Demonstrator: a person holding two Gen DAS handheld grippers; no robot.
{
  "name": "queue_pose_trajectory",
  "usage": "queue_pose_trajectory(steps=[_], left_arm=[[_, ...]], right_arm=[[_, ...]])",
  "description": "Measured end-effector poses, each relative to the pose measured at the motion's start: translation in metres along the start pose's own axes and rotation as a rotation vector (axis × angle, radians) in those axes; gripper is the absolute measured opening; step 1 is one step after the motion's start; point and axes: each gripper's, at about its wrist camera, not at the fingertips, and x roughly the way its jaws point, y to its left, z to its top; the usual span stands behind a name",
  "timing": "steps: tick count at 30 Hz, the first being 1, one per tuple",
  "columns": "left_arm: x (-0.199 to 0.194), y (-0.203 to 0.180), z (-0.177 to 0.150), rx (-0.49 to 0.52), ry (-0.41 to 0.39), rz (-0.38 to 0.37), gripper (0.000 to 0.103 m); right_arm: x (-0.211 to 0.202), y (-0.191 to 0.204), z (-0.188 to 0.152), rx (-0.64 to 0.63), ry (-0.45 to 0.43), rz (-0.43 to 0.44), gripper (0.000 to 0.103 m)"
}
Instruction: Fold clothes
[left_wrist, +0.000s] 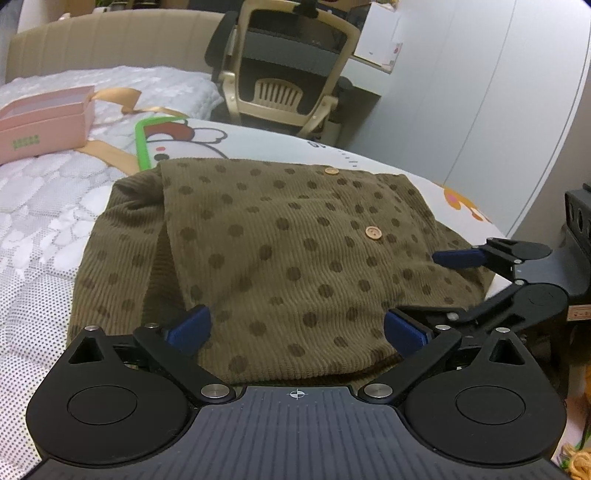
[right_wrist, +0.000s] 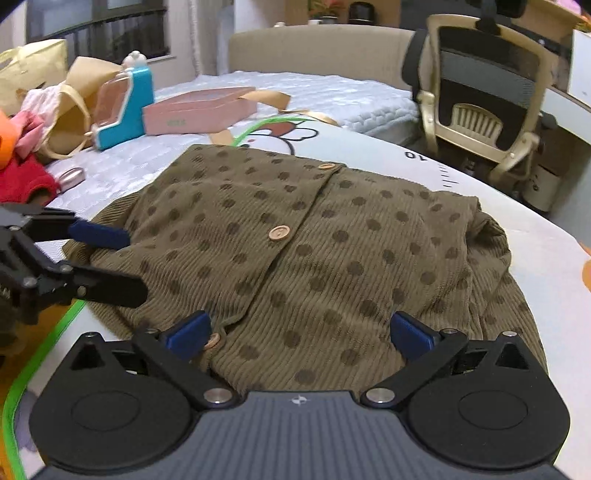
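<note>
- An olive corduroy cardigan (left_wrist: 266, 258) with dark dots and wooden buttons lies folded into a rough rectangle on a white cartoon-print mat (left_wrist: 388, 158) spread over the bed.
- The left gripper (left_wrist: 295, 328) hovers at the cardigan's near edge, jaws spread wide, grasping nothing.
- The right gripper (right_wrist: 301, 330) hangs over the cardigan's near hem, fingers likewise parted and empty.
- Beyond the cardigan, a pink box (right_wrist: 199, 112) rests on the quilt.
- A beige office chair (right_wrist: 480, 99) stands past the cardigan's far right corner.
</note>
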Motion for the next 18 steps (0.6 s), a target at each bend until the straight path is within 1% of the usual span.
queue_pose_trajectory(steps=[3,4,5,7,9,10,12,14,15,17,18], left_arm=[[-0.001,0.001,0.000,-0.005,-0.009,-0.007,0.103],[-0.003,0.004,0.000,-0.027,-0.018,-0.020,0.103],[-0.006,0.010,0.002,-0.066,-0.032,-0.047,0.103],[-0.013,0.031,0.011,-0.190,-0.079,-0.116,0.103],[-0.016,0.055,0.024,-0.306,-0.112,-0.143,0.103],[-0.015,0.065,0.032,-0.335,-0.118,-0.149,0.103],[-0.005,0.080,0.050,-0.347,-0.108,-0.150,0.103],[0.015,0.092,0.063,-0.369,-0.063,-0.151,0.103],[0.028,0.098,0.069,-0.390,-0.032,-0.163,0.103],[0.051,0.109,0.074,-0.463,0.015,-0.197,0.103],[0.059,0.113,0.077,-0.500,0.013,-0.227,0.103]], right_arm=[[-0.002,-0.005,-0.006,0.018,-0.038,0.019,0.103],[-0.003,-0.005,-0.008,0.021,-0.049,0.017,0.103],[-0.004,-0.004,-0.009,0.024,-0.056,0.014,0.103],[-0.006,-0.004,-0.010,0.034,-0.070,0.011,0.103],[-0.008,-0.007,-0.012,0.061,-0.092,0.012,0.103],[-0.010,-0.009,-0.013,0.076,-0.104,0.012,0.103],[-0.012,-0.013,-0.015,0.110,-0.119,0.019,0.103],[-0.012,-0.016,-0.016,0.124,-0.124,0.024,0.103],[-0.012,-0.016,-0.016,0.126,-0.124,0.023,0.103],[-0.012,-0.014,-0.016,0.118,-0.121,0.015,0.103],[-0.012,-0.014,-0.017,0.115,-0.120,0.012,0.103]])
